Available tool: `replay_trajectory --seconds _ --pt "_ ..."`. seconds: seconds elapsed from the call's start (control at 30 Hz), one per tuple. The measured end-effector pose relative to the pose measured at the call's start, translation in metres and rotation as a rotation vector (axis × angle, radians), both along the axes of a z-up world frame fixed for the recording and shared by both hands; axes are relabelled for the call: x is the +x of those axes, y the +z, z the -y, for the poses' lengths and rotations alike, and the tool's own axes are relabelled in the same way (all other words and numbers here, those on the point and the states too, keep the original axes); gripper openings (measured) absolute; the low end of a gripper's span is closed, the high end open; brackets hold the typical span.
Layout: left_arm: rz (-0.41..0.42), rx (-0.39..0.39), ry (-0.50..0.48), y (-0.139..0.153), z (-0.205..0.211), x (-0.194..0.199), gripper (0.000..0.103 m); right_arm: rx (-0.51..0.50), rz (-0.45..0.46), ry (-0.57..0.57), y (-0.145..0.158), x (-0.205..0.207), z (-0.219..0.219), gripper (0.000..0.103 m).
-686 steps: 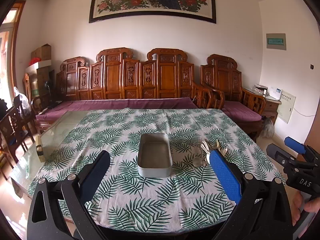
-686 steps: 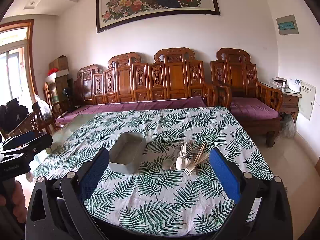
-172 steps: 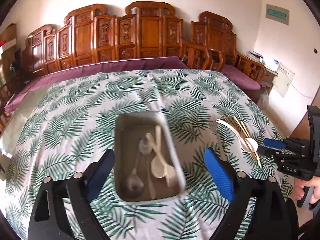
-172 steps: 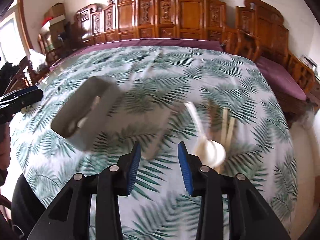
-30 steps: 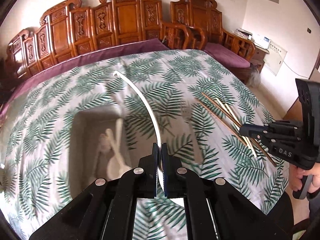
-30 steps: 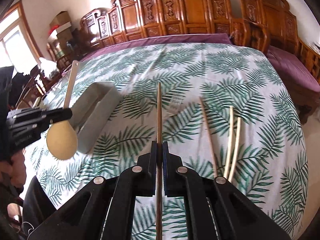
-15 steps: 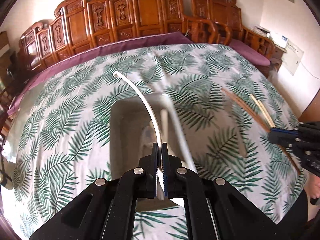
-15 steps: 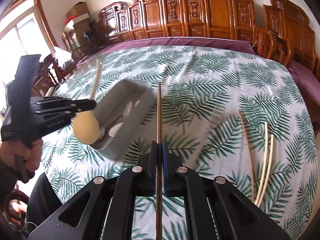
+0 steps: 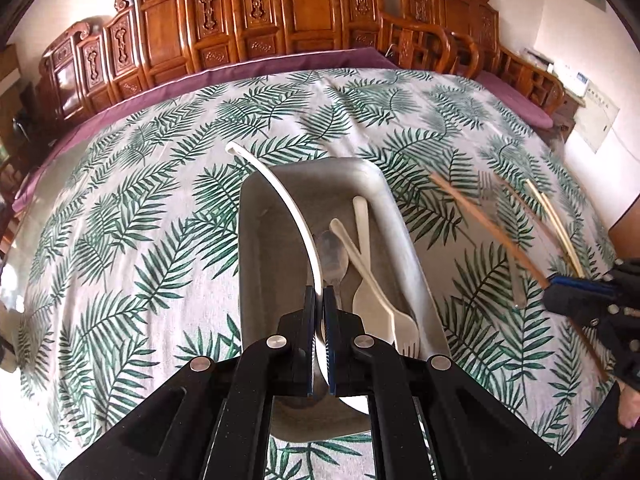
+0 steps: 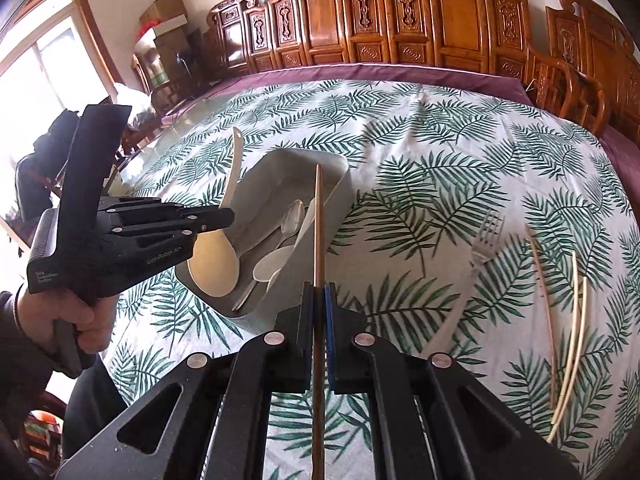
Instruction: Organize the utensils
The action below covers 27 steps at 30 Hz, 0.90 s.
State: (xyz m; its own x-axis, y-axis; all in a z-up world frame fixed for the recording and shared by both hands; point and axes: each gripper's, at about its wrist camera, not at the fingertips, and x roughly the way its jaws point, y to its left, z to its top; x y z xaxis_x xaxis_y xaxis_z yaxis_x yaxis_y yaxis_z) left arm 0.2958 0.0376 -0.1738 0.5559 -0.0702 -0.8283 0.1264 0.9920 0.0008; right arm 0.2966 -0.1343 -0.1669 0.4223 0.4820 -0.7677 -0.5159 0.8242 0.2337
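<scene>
A grey metal tray stands on the leaf-print tablecloth and holds a metal spoon, a white spoon and a white fork. My left gripper is shut on a large white spoon and holds it over the tray; it also shows in the right wrist view with the spoon's bowl hanging down. My right gripper is shut on a brown chopstick whose tip points over the tray's near rim; this gripper shows at the right edge of the left wrist view.
A metal fork, a brown chopstick and two pale chopsticks lie on the cloth right of the tray. Carved wooden chairs with purple cushions line the table's far side. The person's hand grips the left handle.
My left gripper has carried the white spoon further over the tray and lower. My right gripper has moved left with the brown chopstick, its tip now over the tray's rim.
</scene>
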Motion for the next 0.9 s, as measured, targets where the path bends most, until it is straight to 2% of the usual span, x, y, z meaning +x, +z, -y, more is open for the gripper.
replay_trajectory --seconds 0.37,0.57,0.67,0.8,0.9 --pt "0.062 -0.057 0.0 0.022 -0.019 -0.021 0.004 -0.023 -0.011 0.012 -0.003 0.007 -0.033 0.006" --pt "0.086 -0.062 0.023 0.032 -0.037 -0.035 0.005 -0.021 -0.017 0.018 -0.003 0.016 -0.057 0.006" --pt "0.1 -0.07 0.052 0.036 -0.051 -0.044 0.015 -0.017 -0.029 0.013 -0.004 0.021 -0.067 0.006" --pt "0.104 -0.074 0.081 0.043 -0.064 -0.051 0.017 -0.001 -0.061 0.003 -0.006 0.031 -0.078 0.006" --pt "0.117 -0.071 0.095 0.051 -0.072 -0.056 0.023 0.006 -0.081 -0.011 -0.004 0.042 -0.086 0.006"
